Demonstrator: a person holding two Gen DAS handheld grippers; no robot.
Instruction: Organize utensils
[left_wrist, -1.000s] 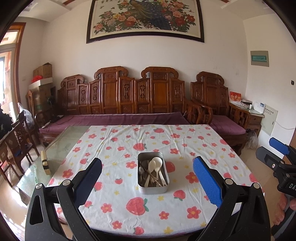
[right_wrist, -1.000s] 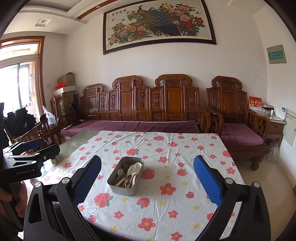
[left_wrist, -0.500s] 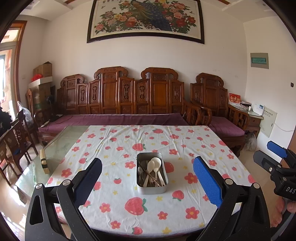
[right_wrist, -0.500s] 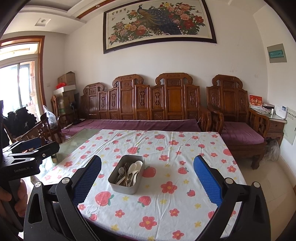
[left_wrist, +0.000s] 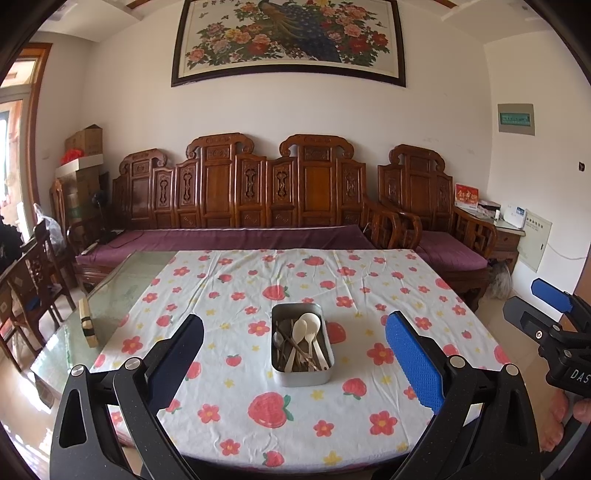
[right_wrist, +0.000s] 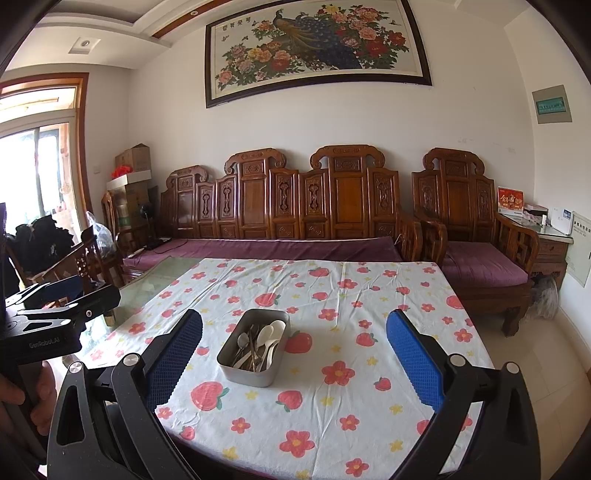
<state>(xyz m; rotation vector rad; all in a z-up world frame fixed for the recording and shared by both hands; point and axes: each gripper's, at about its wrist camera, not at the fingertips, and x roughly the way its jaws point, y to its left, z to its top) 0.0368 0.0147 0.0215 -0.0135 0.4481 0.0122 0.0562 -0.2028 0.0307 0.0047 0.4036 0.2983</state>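
A rectangular metal tin (left_wrist: 302, 374) stands in the middle of the flowered tablecloth (left_wrist: 236, 398). It holds white spoons (left_wrist: 309, 326), metal spoons and other utensils. It also shows in the right wrist view (right_wrist: 248, 371). My left gripper (left_wrist: 294, 362) is open and empty, held above the near table edge, in line with the tin. My right gripper (right_wrist: 294, 360) is open and empty, with the tin ahead and a little left. Each gripper shows at the edge of the other's view: the right one (left_wrist: 550, 314), the left one (right_wrist: 55, 306).
Bare glass tabletop (left_wrist: 122, 291) lies left of the cloth, with a small wooden block (left_wrist: 88, 324) on it. A carved wooden sofa (left_wrist: 243, 206) stands behind the table, an armchair (left_wrist: 443, 229) at the back right, dining chairs (left_wrist: 26, 291) at the left.
Both grippers have moved slightly closer to the table, so the tin looks a little larger and lower in both views. Both stay open and empty.
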